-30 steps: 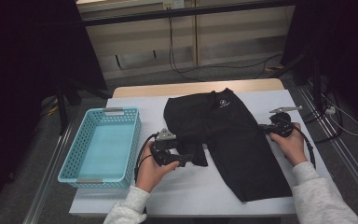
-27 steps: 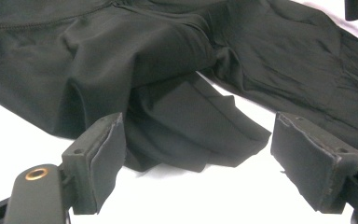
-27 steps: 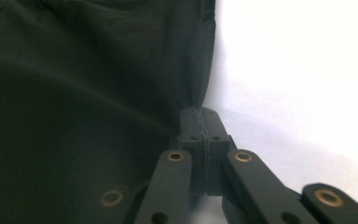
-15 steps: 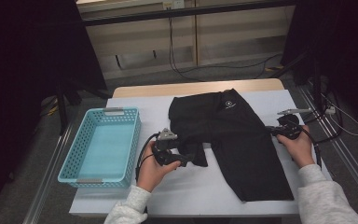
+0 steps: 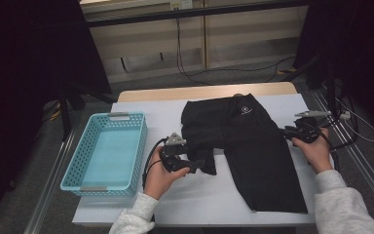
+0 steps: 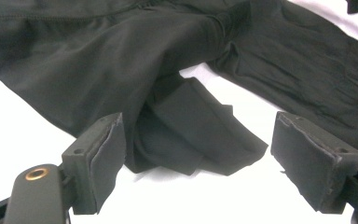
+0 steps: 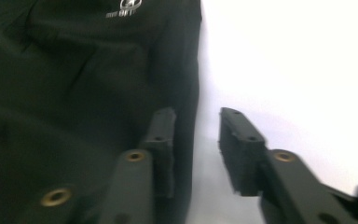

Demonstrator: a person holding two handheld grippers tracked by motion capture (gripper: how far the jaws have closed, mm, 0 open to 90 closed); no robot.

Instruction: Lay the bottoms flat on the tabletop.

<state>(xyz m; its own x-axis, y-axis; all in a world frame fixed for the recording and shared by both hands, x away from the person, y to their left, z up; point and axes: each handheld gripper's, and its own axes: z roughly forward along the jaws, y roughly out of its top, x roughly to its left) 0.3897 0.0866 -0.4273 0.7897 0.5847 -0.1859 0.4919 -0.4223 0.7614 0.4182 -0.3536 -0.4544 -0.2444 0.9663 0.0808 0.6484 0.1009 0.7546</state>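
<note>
You are keeping the left gripper (image 6: 193,154) wide open around the folded corner of the black shorts (image 5: 246,146), pads not pressing. The right gripper (image 7: 196,144), its jaws just opening to a narrow gap, is standing off the cloth's right edge, holding nothing. The shorts are lying between both hands on the white table (image 5: 195,204), long axis running toward you. The blue basket (image 5: 104,156) is waiting left, nothing blocking the way.

The black shorts (image 5: 246,146) have a small white logo (image 5: 244,109) near the top, at about 12 o'clock on the cloth in the high view. In the right gripper view the same logo (image 7: 129,6) sits at 11 o'clock, with tiny white letters under it. They are too blurry to read. No other words or numbers can be read.
</note>
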